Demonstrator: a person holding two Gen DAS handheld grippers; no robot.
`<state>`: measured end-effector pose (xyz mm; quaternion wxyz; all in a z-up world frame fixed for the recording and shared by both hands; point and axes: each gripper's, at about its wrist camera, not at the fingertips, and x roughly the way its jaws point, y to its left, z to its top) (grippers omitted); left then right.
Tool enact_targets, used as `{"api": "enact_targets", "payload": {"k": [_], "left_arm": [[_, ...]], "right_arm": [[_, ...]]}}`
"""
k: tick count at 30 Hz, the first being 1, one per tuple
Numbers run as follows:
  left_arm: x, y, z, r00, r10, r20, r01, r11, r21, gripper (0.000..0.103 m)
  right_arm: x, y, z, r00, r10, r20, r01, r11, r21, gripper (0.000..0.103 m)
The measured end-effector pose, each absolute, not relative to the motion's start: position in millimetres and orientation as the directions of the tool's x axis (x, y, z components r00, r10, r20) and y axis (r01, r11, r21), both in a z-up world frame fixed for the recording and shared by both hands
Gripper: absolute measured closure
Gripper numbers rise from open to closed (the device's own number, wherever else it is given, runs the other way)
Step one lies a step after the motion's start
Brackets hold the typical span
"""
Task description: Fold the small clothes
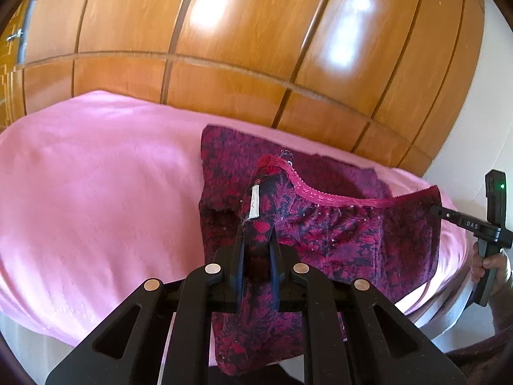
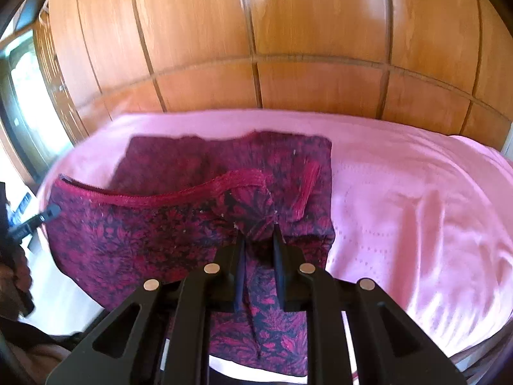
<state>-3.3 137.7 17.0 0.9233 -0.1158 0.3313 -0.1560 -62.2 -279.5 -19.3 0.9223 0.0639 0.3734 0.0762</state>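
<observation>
I hold the floral underwear point(image 1: 336, 234) stretched by its lace waistband point(image 1: 323, 197) just above the folded maroon garment point(image 1: 221, 166) on the pink bed point(image 1: 96, 176), so it hangs flat, ready to fold. My left tongs point(image 1: 256, 250) are pinched tight on one waistband corner beside the white label point(image 1: 254, 203); my right tongs point(image 2: 258, 250) clamp the opposite corner

Matte black left tongs point(image 1: 256, 240) with dark blue finger pads point(image 1: 273, 256), four round silver rivets, triangular cut-outs, matching black right tongs point(image 2: 259, 240), white "DAS" lettering, green indicator light, bare-skinned hand point(image 1: 490, 264)
</observation>
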Motion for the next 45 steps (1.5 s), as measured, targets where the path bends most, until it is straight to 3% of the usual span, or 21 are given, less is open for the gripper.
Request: {"api": "enact_targets", "payload": {"k": [7, 19, 24, 30, 35, 38, 39, 41, 43, 44, 45], "left_arm": [[41.8, 134.5, 41.3, 0.778, -0.348, -0.522, 0.198, 0.926, -0.323, 0.091], [174.2, 121.7, 32.1, 0.781, -0.236, -0.578, 0.104, 0.962, -0.251, 0.091], [221.9, 123.6, 11.0, 0.744, -0.204, -0.636, 0.045, 0.965, -0.257, 0.091], [267.2, 123.9, -27.6, 0.656, -0.179, -0.733, -0.015, 0.968, -0.249, 0.091], [289.6, 131.1, -57.4, 0.577, -0.186, -0.795, -0.066, 0.96, -0.273, 0.091], [288.0, 134.3, -53.3, 0.569, -0.209, -0.796, -0.06, 0.954, -0.293, 0.086], [285.7, 137.6, -50.3, 0.571, -0.23, -0.788, -0.053, 0.948, -0.315, 0.084], [271.2, 144.0, -41.4, 0.591, -0.261, -0.763, -0.026, 0.94, -0.341, 0.078], [247.7, 150.4, -34.9, 0.61, -0.254, -0.75, -0.017, 0.943, -0.334, 0.064], [237.4, 152.7, -33.5, 0.613, -0.25, -0.75, -0.025, 0.942, -0.334, 0.043], [223.6, 157.3, -33.5, 0.623, -0.262, -0.737, -0.023, 0.935, -0.353, 0.039]], "right_arm": [[-22.1, -292.1, -6.3, 0.742, 0.197, -0.641, -0.058, 0.971, 0.231, 0.089], [109.1, -302.4, -13.5, 0.753, 0.095, -0.651, 0.051, 0.978, 0.201, 0.089], [155.4, -305.1, -26.2, 0.738, 0.056, -0.673, 0.09, 0.979, 0.18, 0.089], [201.8, -316.1, -71.8, 0.647, -0.001, -0.762, 0.161, 0.978, 0.136, 0.089], [222.7, -327.3, -103.2, 0.564, 0.029, -0.825, 0.196, 0.966, 0.168, 0.086], [226.5, -330.3, -103.1, 0.541, 0.04, -0.84, 0.196, 0.965, 0.173, 0.079], [225.6, -332.2, -99.9, 0.545, 0.048, -0.837, 0.194, 0.964, 0.182, 0.067], [216.4, -339.5, -88.7, 0.573, 0.08, -0.815, 0.187, 0.956, 0.225, 0.053], [194.1, -345.4, -78.7, 0.6, 0.117, -0.791, 0.167, 0.949, 0.268, 0.045], [179.5, -349.0, -75.1, 0.611, 0.13, -0.781, 0.157, 0.947, 0.281, 0.04], [164.5, -351.6, -73.8, 0.616, 0.146, -0.775, 0.149, 0.943, 0.296, 0.037]]}}
